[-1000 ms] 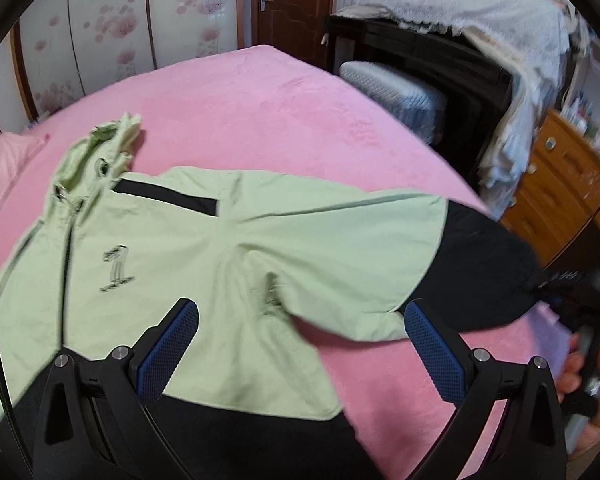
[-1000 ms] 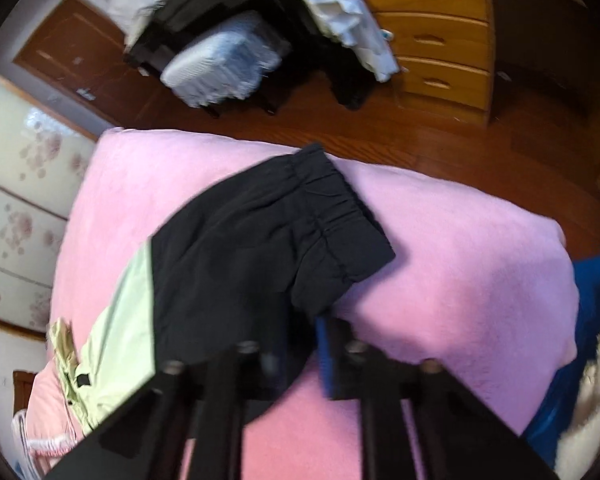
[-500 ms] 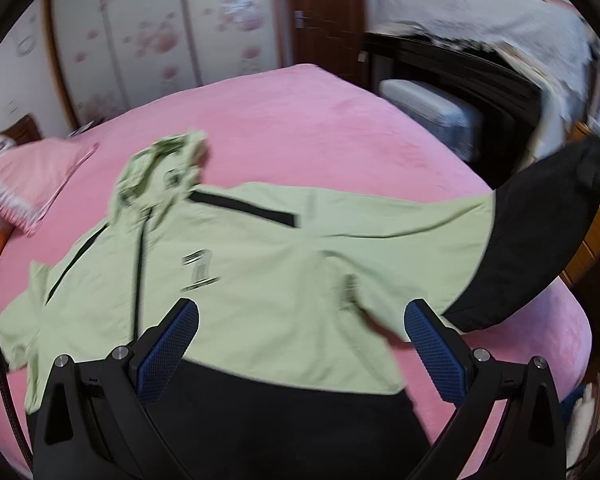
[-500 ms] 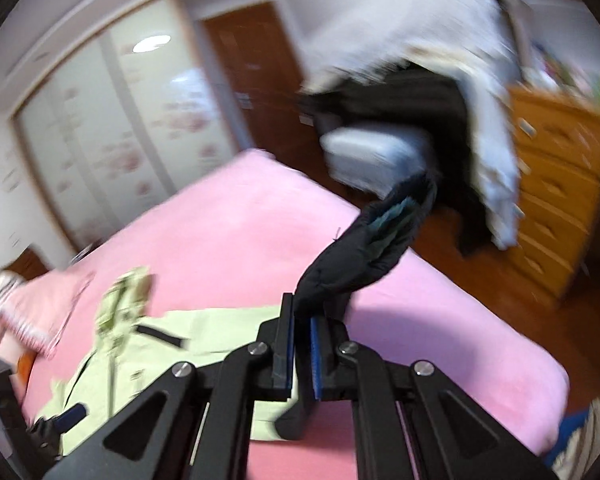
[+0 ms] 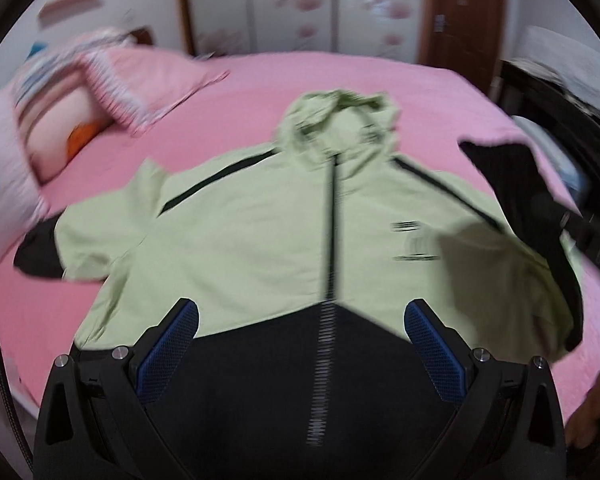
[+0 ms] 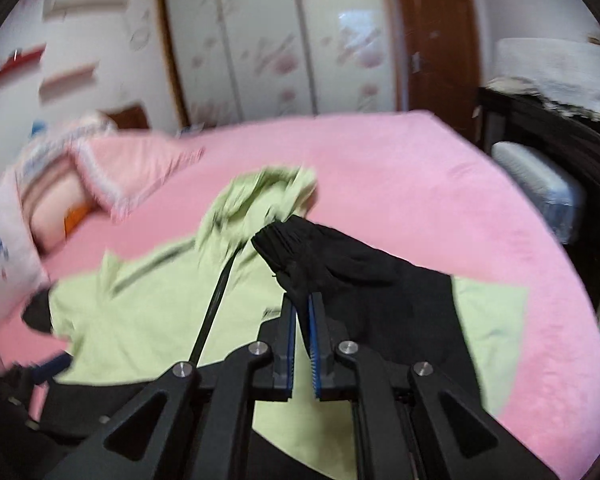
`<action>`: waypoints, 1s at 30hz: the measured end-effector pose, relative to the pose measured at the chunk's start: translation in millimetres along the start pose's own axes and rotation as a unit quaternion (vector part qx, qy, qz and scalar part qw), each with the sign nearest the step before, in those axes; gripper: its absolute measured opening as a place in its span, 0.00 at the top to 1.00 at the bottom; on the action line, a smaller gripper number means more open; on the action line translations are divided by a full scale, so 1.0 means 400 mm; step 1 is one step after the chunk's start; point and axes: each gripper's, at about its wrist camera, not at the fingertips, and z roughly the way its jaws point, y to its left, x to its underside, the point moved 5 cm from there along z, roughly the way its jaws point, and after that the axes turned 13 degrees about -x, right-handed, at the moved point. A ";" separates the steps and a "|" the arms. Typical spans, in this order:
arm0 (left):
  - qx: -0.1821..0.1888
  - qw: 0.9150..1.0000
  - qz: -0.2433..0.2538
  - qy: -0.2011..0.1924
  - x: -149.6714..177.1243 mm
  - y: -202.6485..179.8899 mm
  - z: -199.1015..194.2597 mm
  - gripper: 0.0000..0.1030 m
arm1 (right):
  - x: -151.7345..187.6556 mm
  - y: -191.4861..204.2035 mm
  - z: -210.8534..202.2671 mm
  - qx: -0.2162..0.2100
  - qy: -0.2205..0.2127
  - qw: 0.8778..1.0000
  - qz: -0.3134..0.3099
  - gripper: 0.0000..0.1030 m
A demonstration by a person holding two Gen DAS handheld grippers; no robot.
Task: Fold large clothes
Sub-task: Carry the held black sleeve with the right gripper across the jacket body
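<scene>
**Folding the big jacket: first sleeve on its way in**

Looking at where things stand, the fold has barely started. The green and black jacket point(image 5: 260, 240) lies face up on the pink bed point(image 5: 339, 88), zip closed, hood toward the pillow point(image 5: 112, 80) end. The right gripper point(image 6: 301, 308) is clamped shut on the black cuff point(image 6: 300, 248) of one sleeve and holds it above the jacket's chest, just short of the hood, so that sleeve is mid-fold and not laid down yet. The other sleeve point(image 5: 40, 256) lies spread out beside the pillow, untouched. The left gripper point(image 5: 300, 336) hovers over the jacket's black hem with its jaws wide apart and nothing between them.

My guess at what's left: drop this sleeve across the chest, bring the other sleeve in, then fold the body up. So early days.

Compared with a second ago, the cuff was down at the bed's edge, well away from the jacket's chest; now it has been lifted and swung inward. The left view also shifted from the jacket's side to square over the zip.
</scene>
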 end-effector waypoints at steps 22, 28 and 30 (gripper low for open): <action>0.017 0.999 0.027 0.025 0.021 -0.028 0.086 0.01 | 0.163 0.046 0.004 0.001 0.077 0.996 0.041 0.53; 0.090 0.995 0.020 0.047 0.023 -0.064 0.095 0.05 | 0.198 -0.058 -0.078 0.067 0.062 0.991 0.101 0.53; 0.129 0.989 0.013 0.067 0.028 -0.082 0.111 0.06 | 0.217 -0.102 -0.100 0.072 0.061 0.987 0.128 0.53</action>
